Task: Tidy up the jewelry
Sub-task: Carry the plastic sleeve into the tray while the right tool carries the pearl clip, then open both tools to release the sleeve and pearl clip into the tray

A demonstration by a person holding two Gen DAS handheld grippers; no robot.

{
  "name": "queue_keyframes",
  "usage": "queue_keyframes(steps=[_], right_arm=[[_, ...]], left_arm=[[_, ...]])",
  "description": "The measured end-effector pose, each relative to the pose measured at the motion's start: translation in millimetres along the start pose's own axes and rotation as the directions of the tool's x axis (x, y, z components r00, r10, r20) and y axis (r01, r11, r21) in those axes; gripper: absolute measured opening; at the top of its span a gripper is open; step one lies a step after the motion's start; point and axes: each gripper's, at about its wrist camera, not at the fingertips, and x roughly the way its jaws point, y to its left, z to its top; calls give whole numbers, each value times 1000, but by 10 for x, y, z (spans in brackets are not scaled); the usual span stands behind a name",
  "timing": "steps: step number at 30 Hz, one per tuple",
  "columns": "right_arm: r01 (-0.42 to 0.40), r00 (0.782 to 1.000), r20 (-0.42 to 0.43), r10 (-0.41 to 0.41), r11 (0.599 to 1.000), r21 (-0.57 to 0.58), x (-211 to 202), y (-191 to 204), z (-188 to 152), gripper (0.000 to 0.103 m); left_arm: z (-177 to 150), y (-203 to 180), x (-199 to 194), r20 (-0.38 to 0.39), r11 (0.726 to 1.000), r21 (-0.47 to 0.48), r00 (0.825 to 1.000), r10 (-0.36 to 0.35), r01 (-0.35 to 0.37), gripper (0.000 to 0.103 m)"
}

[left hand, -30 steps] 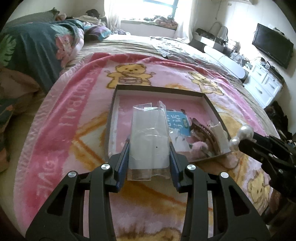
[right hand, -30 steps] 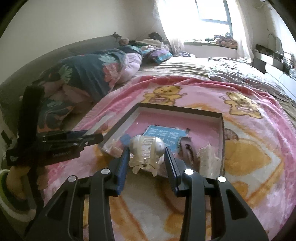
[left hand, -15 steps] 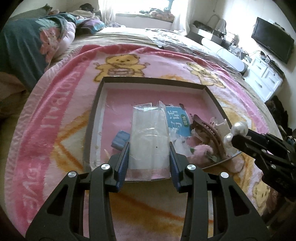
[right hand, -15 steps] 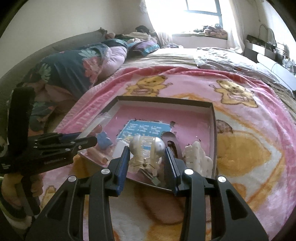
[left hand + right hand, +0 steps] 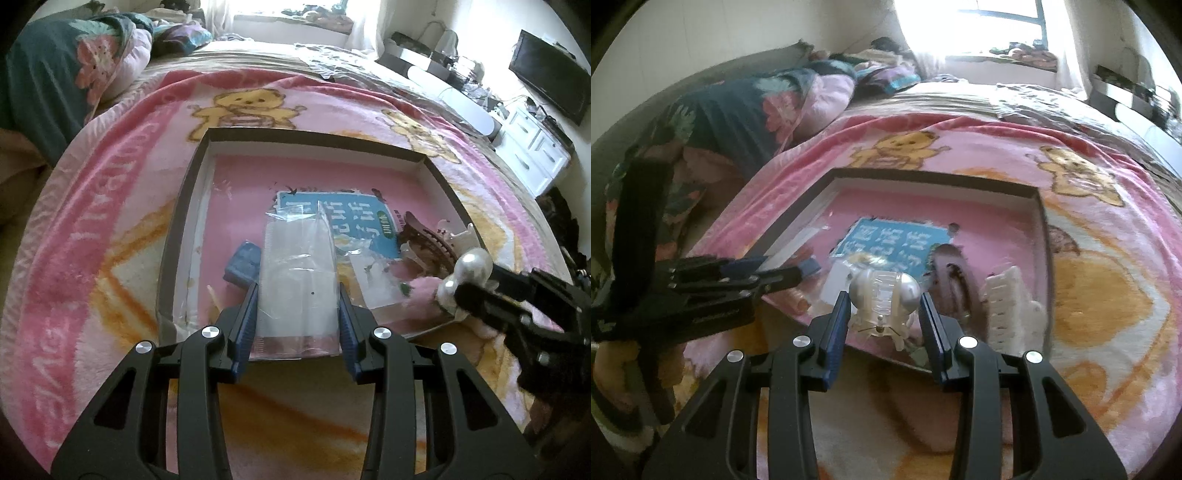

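STEP: bagging | LEFT: your left gripper [image 5: 296,300] fingers clamp the clear bag [image 5: 297,273] | RIGHT: your right gripper [image 5: 882,318] fingers clamp the pearl clip [image 5: 884,297] | NEXT: align the clip with the bag mouth above the tray [image 5: 181,221].

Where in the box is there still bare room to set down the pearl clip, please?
The far half of the box is bare pink floor, from the blue card back to the far wall, and along the left wall beyond the blue pouch. The near right corner is crowded: brown hair claw, white clip, small bags.
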Motion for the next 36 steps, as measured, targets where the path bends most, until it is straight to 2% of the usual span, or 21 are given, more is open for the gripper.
queue_keyframes(steps=[8, 18, 27, 36], right_arm=[[22, 1000, 7, -22, 1000, 2, 132, 25, 87, 37], [23, 999, -25, -23, 1000, -9, 286, 58, 77, 37], [27, 999, -24, -28, 1000, -5, 210, 57, 29, 48], [36, 999, -17, -36, 999, -14, 82, 64, 0, 60]], left_arm=[[19, 57, 41, -2, 1000, -14, 1000, 8, -8, 32], [67, 78, 83, -6, 1000, -16, 1000, 4, -4, 32], [115, 80, 122, -16, 1000, -15, 1000, -19, 18, 34], [142, 76, 62, -19, 999, -21, 999, -32, 32, 53]])
